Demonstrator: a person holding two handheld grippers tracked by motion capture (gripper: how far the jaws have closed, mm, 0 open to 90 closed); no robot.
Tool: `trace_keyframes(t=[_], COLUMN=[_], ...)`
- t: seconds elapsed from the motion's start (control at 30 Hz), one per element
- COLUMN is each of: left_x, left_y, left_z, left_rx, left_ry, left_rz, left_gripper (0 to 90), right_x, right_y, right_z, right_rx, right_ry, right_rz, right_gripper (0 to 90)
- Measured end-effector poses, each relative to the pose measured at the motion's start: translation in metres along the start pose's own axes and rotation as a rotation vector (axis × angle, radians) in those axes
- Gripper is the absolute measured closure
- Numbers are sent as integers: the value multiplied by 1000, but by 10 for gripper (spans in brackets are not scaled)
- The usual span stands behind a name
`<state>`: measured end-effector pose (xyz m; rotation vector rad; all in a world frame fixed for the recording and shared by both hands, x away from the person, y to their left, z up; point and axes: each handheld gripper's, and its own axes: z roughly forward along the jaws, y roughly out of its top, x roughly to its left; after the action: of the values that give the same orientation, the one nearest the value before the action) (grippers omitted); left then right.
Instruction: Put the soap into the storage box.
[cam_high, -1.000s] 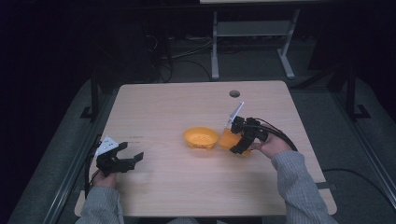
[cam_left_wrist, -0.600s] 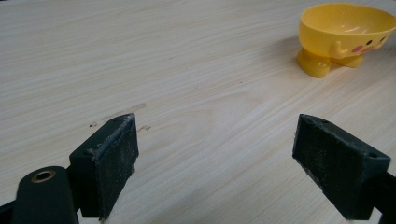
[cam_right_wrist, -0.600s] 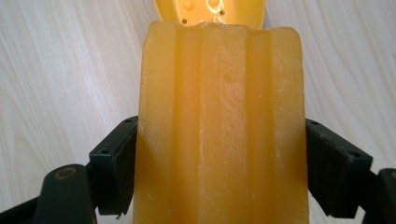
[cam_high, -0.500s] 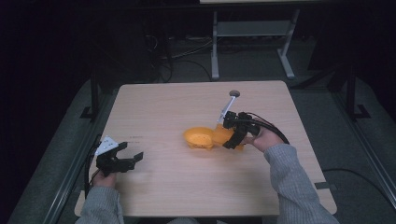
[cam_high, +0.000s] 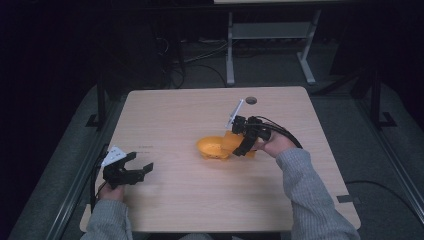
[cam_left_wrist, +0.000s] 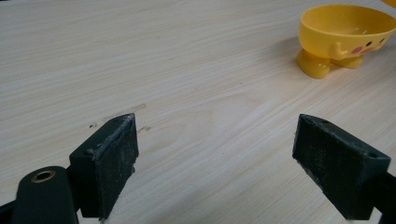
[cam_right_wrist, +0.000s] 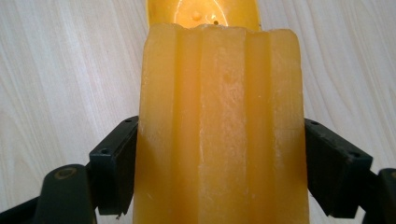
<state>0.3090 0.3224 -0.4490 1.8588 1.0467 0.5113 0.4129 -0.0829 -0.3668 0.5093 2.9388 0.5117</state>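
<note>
A yellow-orange bowl (cam_high: 211, 146) on little feet stands near the middle of the wooden table (cam_high: 175, 115); the left gripper view shows the bowl (cam_left_wrist: 345, 32) far off at the upper right. My right gripper (cam_high: 242, 146) is shut on a ribbed orange block (cam_high: 233, 141) and tilts down at the bowl's right rim. Close up, the orange block (cam_right_wrist: 219, 126) sits between both black jaws of the right gripper (cam_right_wrist: 219, 172), with the bowl (cam_right_wrist: 201, 13) just beyond its top. My left gripper (cam_high: 142, 168) rests low at the front left, open, and nothing lies between the jaws of the left gripper (cam_left_wrist: 215, 158).
A round cable hole (cam_high: 251, 100) lies in the table's far right part. A white tag (cam_high: 235, 114) sticks up from the right gripper. Behind the table stand a grey metal frame (cam_high: 270, 35) and floor cables (cam_high: 195, 55) in the dark.
My right gripper has carried the orange block leftward to the bowl's right rim and tipped it downward. The left gripper has stayed put and open.
</note>
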Motion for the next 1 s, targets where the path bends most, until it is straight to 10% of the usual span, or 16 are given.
trace_keyframes(t=[1.0], left_x=[0], left_y=[0], left_z=[0], left_rx=[-2], left_ry=[-1], left_rz=[3], left_gripper=[138], right_x=[-4], right_y=[32], right_z=[19], right_rx=[5], right_ry=[39], right_rz=[-52], right_gripper=[212])
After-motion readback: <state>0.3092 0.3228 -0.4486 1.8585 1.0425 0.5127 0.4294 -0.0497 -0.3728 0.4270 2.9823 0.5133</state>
